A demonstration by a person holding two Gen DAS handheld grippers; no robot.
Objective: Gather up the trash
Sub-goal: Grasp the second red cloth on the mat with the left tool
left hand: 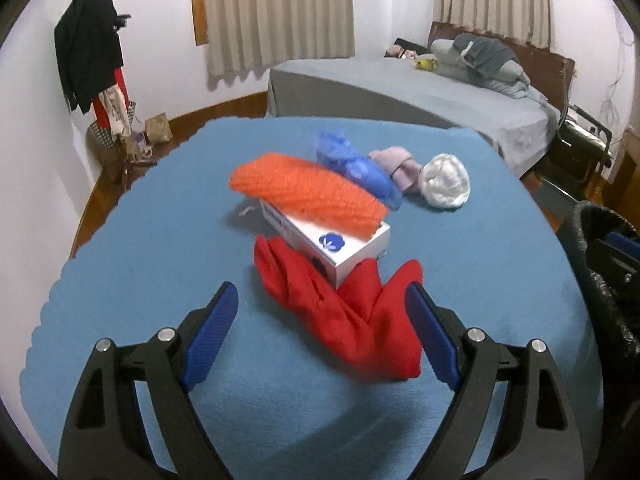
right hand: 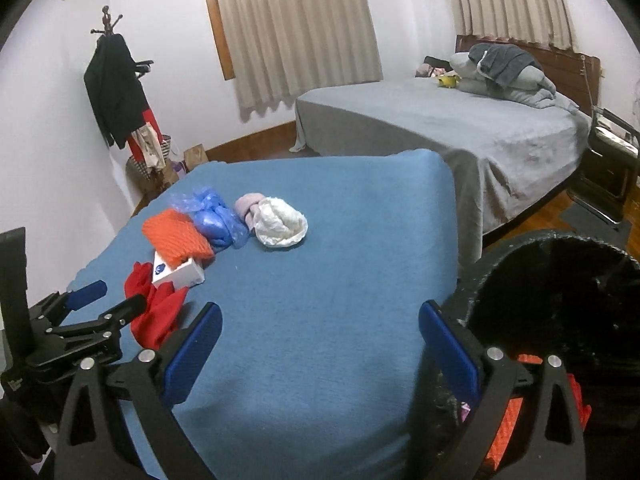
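On the blue-covered table lie a red cloth, a white box, an orange foam net on top of the box, a blue plastic bag, a pink cloth and a white crumpled bag. My left gripper is open, its fingers on either side of the red cloth; it also shows in the right wrist view. My right gripper is open and empty over the table's near right part, beside a black lined trash bin that holds orange and red trash.
A grey bed stands behind the table. A coat rack with clothes and bags stands at the left wall. A black chair is at the far right. The bin also shows at the right edge of the left wrist view.
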